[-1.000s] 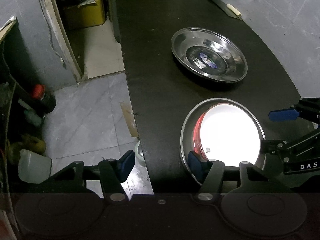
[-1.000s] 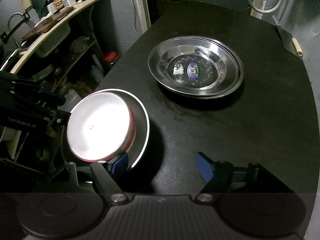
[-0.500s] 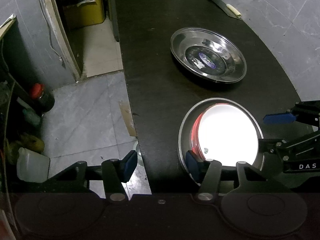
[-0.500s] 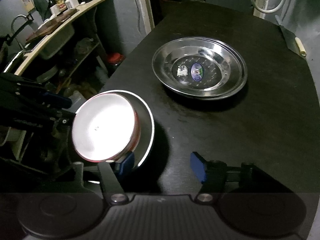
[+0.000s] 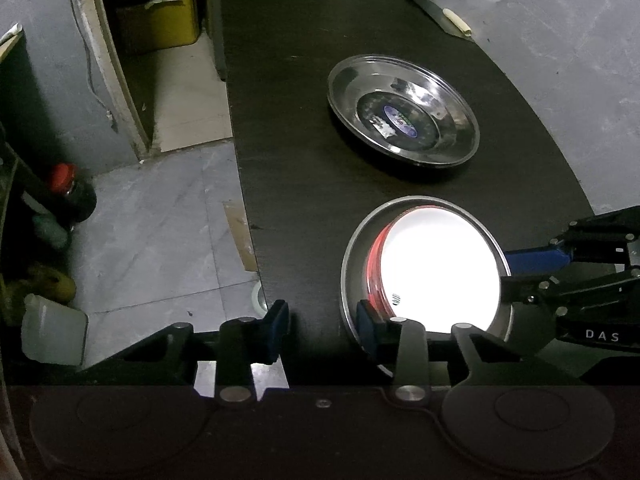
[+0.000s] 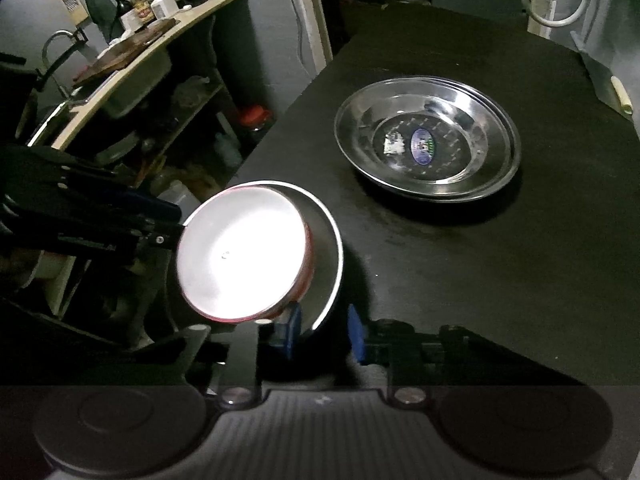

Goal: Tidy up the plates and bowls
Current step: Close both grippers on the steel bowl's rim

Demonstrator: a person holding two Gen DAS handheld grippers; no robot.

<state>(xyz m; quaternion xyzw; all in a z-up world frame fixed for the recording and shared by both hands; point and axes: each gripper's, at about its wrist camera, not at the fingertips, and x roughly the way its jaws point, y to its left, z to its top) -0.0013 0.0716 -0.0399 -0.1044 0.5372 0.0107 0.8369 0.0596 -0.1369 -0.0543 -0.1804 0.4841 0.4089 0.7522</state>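
Two grippers worked at the near left corner of the black table point(image 5: 304, 128). A red bowl point(image 5: 438, 270), white inside and glaring under the light, sat in a steel plate point(image 5: 350, 268) at the left edge of the table. The bowl lay off-centre, pushed toward the right side of the plate in the left wrist view.

The left gripper point(image 5: 322, 328) was closing. Its right finger point(image 5: 366, 326) stood at the near left rim of the plate, beside the bowl wall. Its left finger point(image 5: 276, 324) hung off the table edge, over the floor. The plate rim lay between the jaws, but the pads did not yet press on it.

The right gripper point(image 6: 320, 330) was also closing. Its left finger point(image 6: 290, 330) stood at the near rim of the plate, just beside the bowl. Its right finger point(image 6: 356, 334) stood outside the plate, over the bare table. The plate rim lay between the jaws; contact by both pads could not be confirmed.

Farther back, near the middle of the table, a stack of steel plates point(image 6: 428, 140) rested well apart from the bowl. A blue sticker point(image 6: 422, 146) marked the centre of the top plate. A knife point(image 6: 608, 84) lay at the far right corner.
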